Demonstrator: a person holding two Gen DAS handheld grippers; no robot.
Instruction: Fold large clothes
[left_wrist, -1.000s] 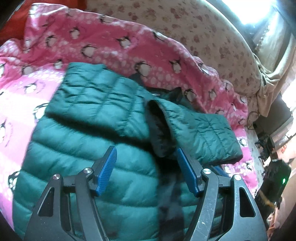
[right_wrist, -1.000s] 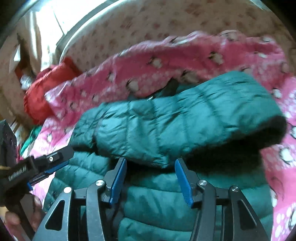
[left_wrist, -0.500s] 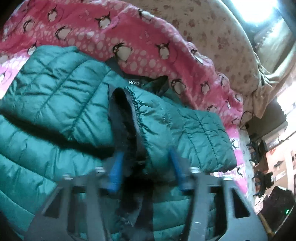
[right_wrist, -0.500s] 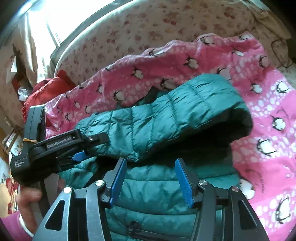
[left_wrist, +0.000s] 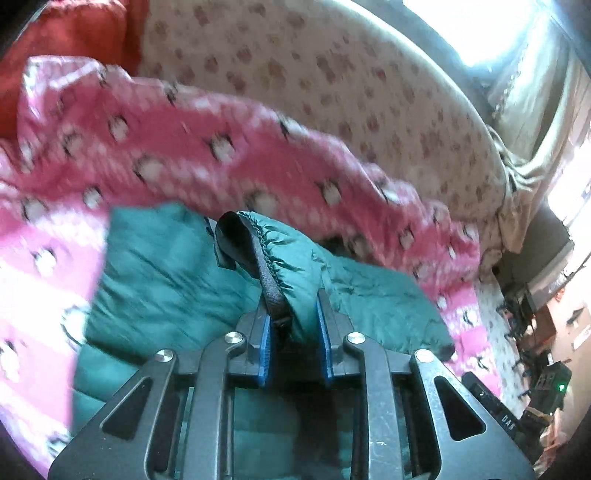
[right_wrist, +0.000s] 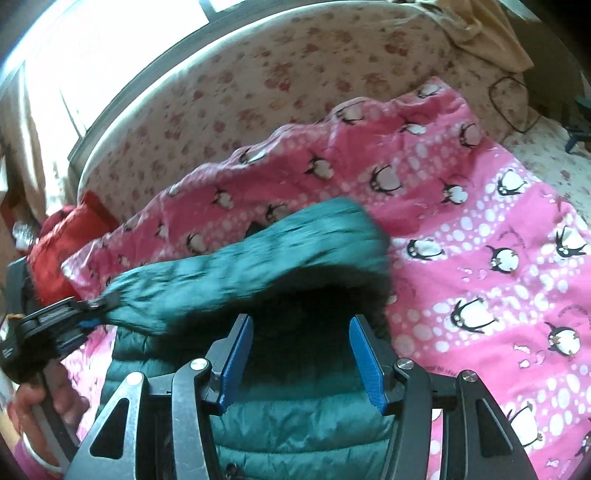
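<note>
Fingers of the left gripper (left_wrist: 293, 334) have just closed and now pinch the jacket's (right_wrist: 295, 417) cuff (left_wrist: 284, 266); the right gripper's (right_wrist: 301, 363) fingers stand parted, empty, above it. Bed (right_wrist: 258, 74), then pink quilt (right_wrist: 480, 240), then jacket mid-quilt, sleeve (right_wrist: 240, 269) lifted.

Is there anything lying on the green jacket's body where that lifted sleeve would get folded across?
Nothing visible. The left tongs, just closed, pinch the sleeve cuff and hold the sleeve up over the jacket body. The right tongs hover open above the body, holding nothing; they would need to clear before the sleeve comes down.
</note>
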